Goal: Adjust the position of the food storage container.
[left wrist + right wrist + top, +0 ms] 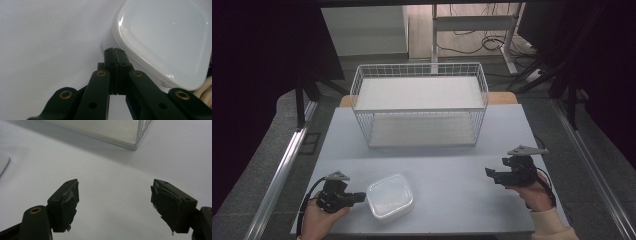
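Observation:
A translucent white lidded plastic container (pixel 390 196) sits near the table's front edge, left of centre. My left gripper (pixel 361 197) lies just left of it, shut, with its tips right against the container's side. In the left gripper view the two jaws (pixel 115 50) are pressed together with nothing between them, and the container lid (pixel 162 37) lies beside them at the right. My right gripper (pixel 490 175) is held over the right side of the table, pointing left, open and empty. Its jaws (pixel 115 192) stand wide apart above bare tabletop.
A white wire basket (pixel 419 110) with a flat upper shelf and a floor stands at the back middle of the pale table (pixel 437 165); its corner (pixel 136 145) shows in the right gripper view. Metal rails run along both table sides.

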The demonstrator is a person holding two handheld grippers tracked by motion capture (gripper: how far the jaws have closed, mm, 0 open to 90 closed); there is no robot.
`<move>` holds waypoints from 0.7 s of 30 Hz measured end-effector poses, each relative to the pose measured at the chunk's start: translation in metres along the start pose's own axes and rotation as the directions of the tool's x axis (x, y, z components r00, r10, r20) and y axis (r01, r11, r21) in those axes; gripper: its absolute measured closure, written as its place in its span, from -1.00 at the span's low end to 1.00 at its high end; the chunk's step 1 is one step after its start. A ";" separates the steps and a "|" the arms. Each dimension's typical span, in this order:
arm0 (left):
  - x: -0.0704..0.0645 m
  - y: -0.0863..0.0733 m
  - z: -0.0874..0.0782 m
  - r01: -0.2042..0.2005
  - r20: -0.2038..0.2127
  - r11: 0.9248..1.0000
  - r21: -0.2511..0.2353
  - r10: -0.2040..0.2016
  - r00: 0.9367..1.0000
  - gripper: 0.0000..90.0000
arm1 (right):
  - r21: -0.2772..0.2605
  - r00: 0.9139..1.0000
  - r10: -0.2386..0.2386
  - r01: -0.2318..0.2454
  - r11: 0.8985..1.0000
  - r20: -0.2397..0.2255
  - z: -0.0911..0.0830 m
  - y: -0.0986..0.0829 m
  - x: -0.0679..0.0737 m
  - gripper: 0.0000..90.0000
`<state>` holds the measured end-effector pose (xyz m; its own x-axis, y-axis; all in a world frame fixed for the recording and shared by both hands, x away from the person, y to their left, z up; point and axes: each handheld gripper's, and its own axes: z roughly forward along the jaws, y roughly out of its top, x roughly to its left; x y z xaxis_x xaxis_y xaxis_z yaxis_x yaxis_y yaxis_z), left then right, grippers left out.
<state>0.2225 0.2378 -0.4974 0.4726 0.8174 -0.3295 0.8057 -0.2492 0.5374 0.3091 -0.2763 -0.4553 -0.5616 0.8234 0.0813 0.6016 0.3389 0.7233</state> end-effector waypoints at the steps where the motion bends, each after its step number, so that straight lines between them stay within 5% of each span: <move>1: 0.000 0.000 0.000 0.000 0.000 1.000 0.000 0.000 1.000 1.00 | 0.000 1.000 0.000 0.000 1.000 0.000 0.000 0.000 0.000 -0.51; 21: -0.006 0.031 0.023 -0.039 0.024 0.999 0.030 0.039 0.999 1.00 | -0.009 1.000 0.003 -0.003 1.000 0.002 -0.003 0.001 -0.002 -0.51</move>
<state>0.2527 0.2131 -0.4971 0.5118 0.7944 -0.3271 0.7969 -0.2967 0.5262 0.3087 -0.2788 -0.4529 -0.5585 0.8255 0.0818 0.5983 0.3325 0.7290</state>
